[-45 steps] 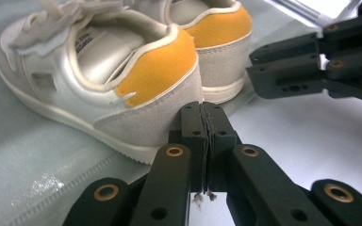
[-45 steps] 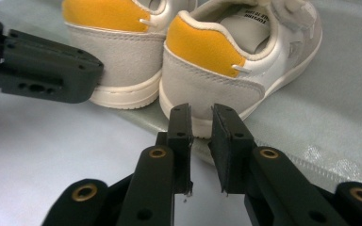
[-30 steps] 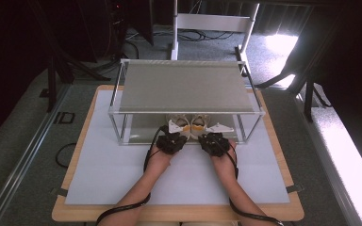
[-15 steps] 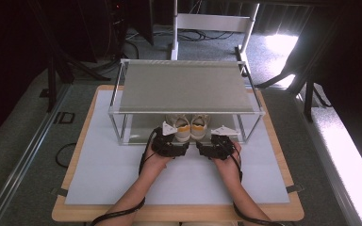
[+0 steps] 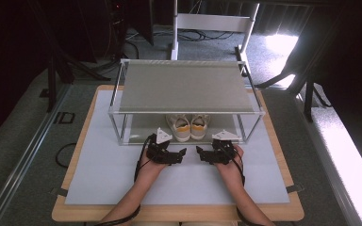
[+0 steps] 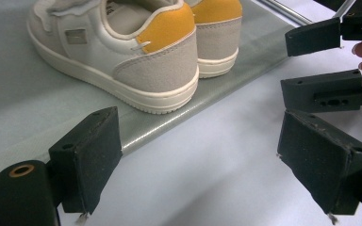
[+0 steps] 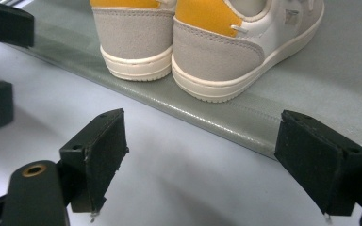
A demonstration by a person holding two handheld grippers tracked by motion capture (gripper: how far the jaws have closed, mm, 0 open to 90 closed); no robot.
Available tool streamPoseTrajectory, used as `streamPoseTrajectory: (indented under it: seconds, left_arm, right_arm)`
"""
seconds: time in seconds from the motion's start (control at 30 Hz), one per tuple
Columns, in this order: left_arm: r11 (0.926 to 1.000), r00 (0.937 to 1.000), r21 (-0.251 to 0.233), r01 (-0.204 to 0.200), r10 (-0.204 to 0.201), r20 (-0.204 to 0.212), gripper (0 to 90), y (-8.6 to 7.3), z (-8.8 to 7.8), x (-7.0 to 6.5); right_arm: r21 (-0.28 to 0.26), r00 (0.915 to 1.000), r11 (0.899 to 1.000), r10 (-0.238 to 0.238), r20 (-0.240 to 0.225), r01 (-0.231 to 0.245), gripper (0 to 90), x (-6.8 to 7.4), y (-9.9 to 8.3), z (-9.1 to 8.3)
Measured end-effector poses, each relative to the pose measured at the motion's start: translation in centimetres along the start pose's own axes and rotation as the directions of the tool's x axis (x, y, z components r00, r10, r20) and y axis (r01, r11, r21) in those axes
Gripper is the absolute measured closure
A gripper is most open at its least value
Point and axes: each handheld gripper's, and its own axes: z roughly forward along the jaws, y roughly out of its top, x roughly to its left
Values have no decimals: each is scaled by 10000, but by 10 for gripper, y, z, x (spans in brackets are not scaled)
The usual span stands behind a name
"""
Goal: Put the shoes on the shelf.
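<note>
Your table (image 5: 99,188) carries a pale mat and, at its far half, a two-tier metal rack (image 5: 186,87) with a grey upper shelf. On the rack's lower shelf (image 6: 37,113) stands a pair of white sneakers (image 5: 188,126) with orange heel tabs (heels toward you, side by side, touching or nearly so), set close to the shelf's near edge.

Your left gripper (image 5: 169,155) sits over the mat just in front of that edge, left of the pair. Its jaws have just been opening and stand wide, with nothing between them.

Your right gripper (image 5: 213,154) sits beside it, right of the pair. Its jaws have likewise just been opening, wide apart and empty. Both shoes rest clear of both grippers.
</note>
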Motion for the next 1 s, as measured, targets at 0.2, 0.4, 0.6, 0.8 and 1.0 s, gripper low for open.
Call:
streamPoseTrajectory:
  seconds: [0.2,0.4,0.6,0.8,1.0]
  left_arm:
    - [9998,9998,-122,-172,171,-44,140,-5,-9,1]
    - [9995,9999,-308,-104,102,-89,140,-12,-19,7]
    - [9980,9998,-608,-158,153,-88,140,-16,-31,13]
    - [9968,9999,-801,-28,15,-162,140,-24,-42,19]
    - [9970,9993,-773,-31,3,-365,140,-33,-52,24]
  right_arm:
    - [-33,10000,10000,-39,-1,39,168,-3,-4,-5]
    - [-143,9999,9998,-117,-29,117,167,-6,-9,-13]
    - [-246,9998,9996,-156,-118,153,143,-10,-14,-22]
    - [-394,9993,9988,-313,-179,306,142,-12,-22,-29]
    - [-600,9995,9978,-278,-152,268,142,-18,-29,-36]
